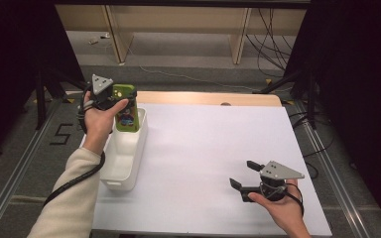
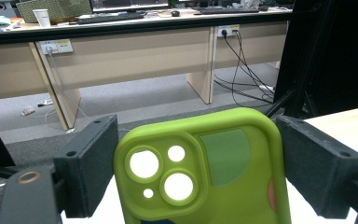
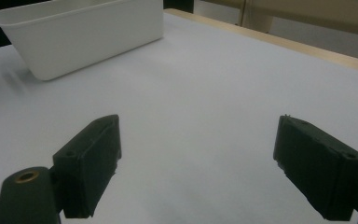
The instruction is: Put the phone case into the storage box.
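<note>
A lime-green phone case (image 1: 127,110) with camera cut-outs is held upright over the far end of the white bin (image 1: 124,157). My left gripper (image 1: 121,97) is shut on it; in the left gripper view both black jaws press the sides of the phone case (image 2: 205,170). My right gripper (image 1: 243,174) rests near the table's front right, held by a hand, jaws spread wide toward the left with nothing between them. In the right gripper view the bin (image 3: 81,32) stands at the far left beyond the right gripper (image 3: 200,168).
The white table (image 1: 213,148) has a wooden strip (image 1: 208,98) along its far edge. Black frame legs and cables stand on the floor behind, with wooden desks farther back. Dark curtains flank both sides.
</note>
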Demonstrator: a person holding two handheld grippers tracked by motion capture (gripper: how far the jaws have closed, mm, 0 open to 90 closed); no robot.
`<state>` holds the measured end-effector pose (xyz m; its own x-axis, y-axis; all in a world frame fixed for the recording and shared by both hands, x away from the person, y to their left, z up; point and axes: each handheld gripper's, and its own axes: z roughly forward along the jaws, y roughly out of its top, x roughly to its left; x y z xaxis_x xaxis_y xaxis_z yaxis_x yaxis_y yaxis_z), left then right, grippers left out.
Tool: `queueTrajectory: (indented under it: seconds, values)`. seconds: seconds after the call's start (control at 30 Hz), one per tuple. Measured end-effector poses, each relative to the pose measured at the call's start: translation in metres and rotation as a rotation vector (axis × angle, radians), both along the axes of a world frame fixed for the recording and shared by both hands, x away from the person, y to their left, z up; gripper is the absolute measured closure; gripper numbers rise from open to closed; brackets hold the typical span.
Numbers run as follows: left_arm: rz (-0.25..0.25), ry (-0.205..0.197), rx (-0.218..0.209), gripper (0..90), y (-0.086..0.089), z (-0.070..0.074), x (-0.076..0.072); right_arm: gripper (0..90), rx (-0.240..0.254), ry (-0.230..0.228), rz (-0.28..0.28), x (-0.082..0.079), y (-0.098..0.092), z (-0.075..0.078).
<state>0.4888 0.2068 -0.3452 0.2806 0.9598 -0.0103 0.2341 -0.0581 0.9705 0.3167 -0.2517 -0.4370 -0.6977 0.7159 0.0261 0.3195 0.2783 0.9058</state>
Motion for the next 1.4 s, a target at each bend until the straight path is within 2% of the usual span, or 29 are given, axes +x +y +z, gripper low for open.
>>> queueTrajectory:
  seconds: [0.77, 1.4]
  values:
    - [0.006, 0.014, 0.027, 16.1, 0.001, -0.008, 0.007, 16.1, 0.002, 0.002, -0.003, 0.000, 0.000, 0.000]
    - [0.006, 0.024, 0.020, 16.0, -0.002, -0.013, 0.015, 16.1, 0.002, 0.006, -0.005, 0.000, -0.001, -0.001]
